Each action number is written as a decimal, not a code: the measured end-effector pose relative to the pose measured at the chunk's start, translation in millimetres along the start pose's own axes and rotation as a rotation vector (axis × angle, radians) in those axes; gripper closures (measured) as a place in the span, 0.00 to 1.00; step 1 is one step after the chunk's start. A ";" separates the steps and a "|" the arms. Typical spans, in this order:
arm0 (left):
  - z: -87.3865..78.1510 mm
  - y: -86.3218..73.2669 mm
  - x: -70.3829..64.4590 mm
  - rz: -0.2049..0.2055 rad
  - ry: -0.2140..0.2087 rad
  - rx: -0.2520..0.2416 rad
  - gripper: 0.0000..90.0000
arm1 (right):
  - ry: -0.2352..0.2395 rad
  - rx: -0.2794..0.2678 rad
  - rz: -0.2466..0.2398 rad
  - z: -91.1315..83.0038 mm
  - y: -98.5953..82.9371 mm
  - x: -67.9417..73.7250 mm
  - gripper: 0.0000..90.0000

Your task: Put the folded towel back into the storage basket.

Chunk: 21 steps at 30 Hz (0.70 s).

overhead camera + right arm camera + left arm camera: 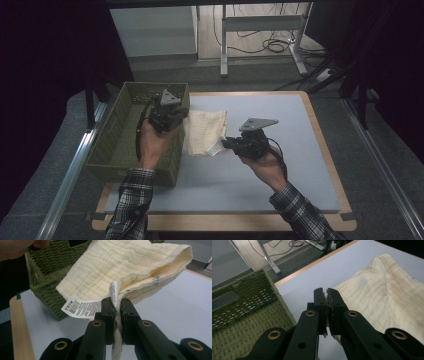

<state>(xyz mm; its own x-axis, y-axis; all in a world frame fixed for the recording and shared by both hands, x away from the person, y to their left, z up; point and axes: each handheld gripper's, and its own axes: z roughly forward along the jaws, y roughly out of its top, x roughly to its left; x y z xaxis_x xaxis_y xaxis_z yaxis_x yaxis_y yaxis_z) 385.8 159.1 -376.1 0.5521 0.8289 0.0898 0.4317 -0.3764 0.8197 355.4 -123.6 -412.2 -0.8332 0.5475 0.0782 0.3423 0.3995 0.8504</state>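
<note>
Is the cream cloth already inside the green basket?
No. In the high view the cream cloth lies over the grey mat, beside the green basket, pinched by both grippers.

— What do you have around you, beyond the work surface?

— You stand at a table with a pale blue-grey top and a light wooden edge. Grey carpet covers the floor on both sides of it.

— And further back?

— Ahead of you stands a metal desk frame on two legs, with black cables looped on the floor beneath it. A white cabinet sits to its left. Both flanks lie in deep shadow; the light falls on the centre.
</note>
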 end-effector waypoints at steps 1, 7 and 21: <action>-2.2 0.6 2.9 0.001 0.008 0.000 0.96 | 0.002 -0.002 0.000 1.4 1.9 1.1 0.92; -11.8 2.4 16.5 -0.009 0.041 -0.010 0.96 | 0.017 -0.017 -0.022 15.0 18.2 12.0 0.92; -35.6 -6.3 49.5 -0.023 0.135 0.007 0.96 | 0.066 -0.036 -0.020 60.2 41.0 33.5 0.92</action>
<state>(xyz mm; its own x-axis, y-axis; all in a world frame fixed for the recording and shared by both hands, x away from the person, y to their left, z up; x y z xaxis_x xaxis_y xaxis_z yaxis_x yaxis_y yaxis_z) 385.0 217.2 -356.6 0.4408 0.8855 0.1469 0.4485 -0.3591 0.8185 367.7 -44.7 -406.1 -0.8668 0.4897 0.0944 0.3109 0.3825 0.8701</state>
